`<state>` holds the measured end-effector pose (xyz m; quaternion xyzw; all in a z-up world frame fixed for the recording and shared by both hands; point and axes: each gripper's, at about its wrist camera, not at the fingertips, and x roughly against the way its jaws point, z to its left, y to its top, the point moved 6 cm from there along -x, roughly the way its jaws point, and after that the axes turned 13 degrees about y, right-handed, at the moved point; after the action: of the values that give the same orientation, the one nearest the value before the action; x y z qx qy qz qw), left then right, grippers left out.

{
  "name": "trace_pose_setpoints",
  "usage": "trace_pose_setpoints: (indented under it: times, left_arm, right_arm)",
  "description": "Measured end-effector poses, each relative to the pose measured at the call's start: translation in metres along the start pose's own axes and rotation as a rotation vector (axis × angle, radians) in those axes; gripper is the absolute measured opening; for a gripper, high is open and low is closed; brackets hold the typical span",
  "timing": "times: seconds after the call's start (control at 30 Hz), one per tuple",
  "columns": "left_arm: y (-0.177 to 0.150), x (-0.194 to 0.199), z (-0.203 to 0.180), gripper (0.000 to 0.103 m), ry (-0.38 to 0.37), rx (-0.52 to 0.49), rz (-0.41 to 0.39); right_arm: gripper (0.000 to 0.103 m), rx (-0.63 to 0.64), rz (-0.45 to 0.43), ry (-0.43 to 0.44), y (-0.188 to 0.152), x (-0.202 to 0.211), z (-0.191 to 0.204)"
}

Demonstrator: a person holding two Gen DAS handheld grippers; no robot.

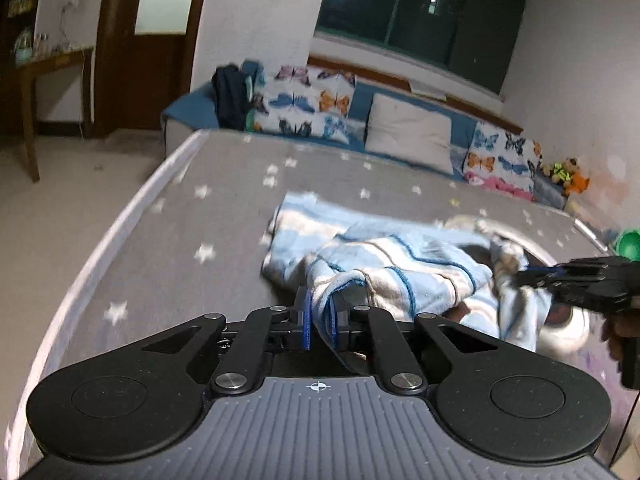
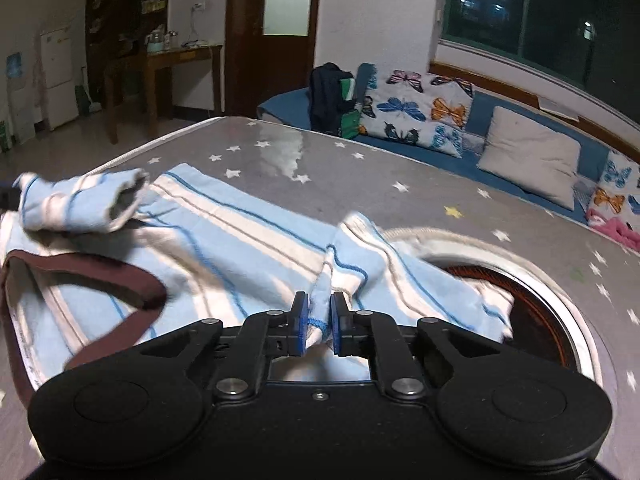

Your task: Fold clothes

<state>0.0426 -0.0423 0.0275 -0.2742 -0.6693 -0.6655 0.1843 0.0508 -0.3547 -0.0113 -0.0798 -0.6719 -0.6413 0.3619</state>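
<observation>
Both grippers pinch the striped garment over the star-print table.

Left wrist view: the left gripper (image 1: 320,320) is clamped on a hem of the striped garment (image 1: 384,264), which lies rumpled toward 1 o'clock — a corner hold for drawing the cloth flat; the right gripper (image 1: 560,280) bites in from 3 o'clock. Right wrist view: the right gripper (image 2: 319,322) is clenched on another edge, the garment (image 2: 240,232) spreading toward 10 o'clock across the table (image 2: 400,168) — partly over a round inset (image 2: 540,292).

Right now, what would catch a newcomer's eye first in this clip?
A blue striped garment lies rumpled on the grey star-patterned table, pinched by the left gripper and the right gripper. Behind, butterfly cushions line a blue bench under the dark window.
</observation>
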Motion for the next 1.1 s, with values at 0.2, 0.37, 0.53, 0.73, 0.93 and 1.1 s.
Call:
trace_pose_setpoints:
  times: [0.2, 0.37, 0.53, 0.73, 0.93, 1.1]
  left_arm:
    - [-0.024, -0.004, -0.004, 0.013, 0.019, -0.124, 0.038]
    - [-0.026, 0.002, -0.009, 0.037, 0.046, -0.231, -0.008]
    - [-0.039, 0.005, -0.013, 0.038, 0.051, -0.336, -0.053]
    - [-0.043, 0.008, -0.032, 0.043, 0.064, -0.495, -0.125]
    - [-0.049, -0.001, -0.045, 0.045, 0.037, -0.609, -0.148]
    - [-0.049, -0.01, -0.049, 0.019, 0.007, -0.602, -0.12]
  right_arm:
    - [0.013, -0.04, 0.006, 0.001, -0.01, 0.004, -0.009]
    - [0.017, -0.073, 0.01, 0.002, -0.018, 0.007, -0.017]
    - [0.032, -0.106, 0.015, 0.003, -0.026, 0.01, -0.024]
    - [0.045, -0.146, 0.02, 0.004, -0.035, 0.013, -0.033]
    - [0.046, -0.185, 0.026, 0.006, -0.045, 0.017, -0.042]
    - [0.046, -0.213, 0.026, 0.023, -0.041, 0.008, -0.019]
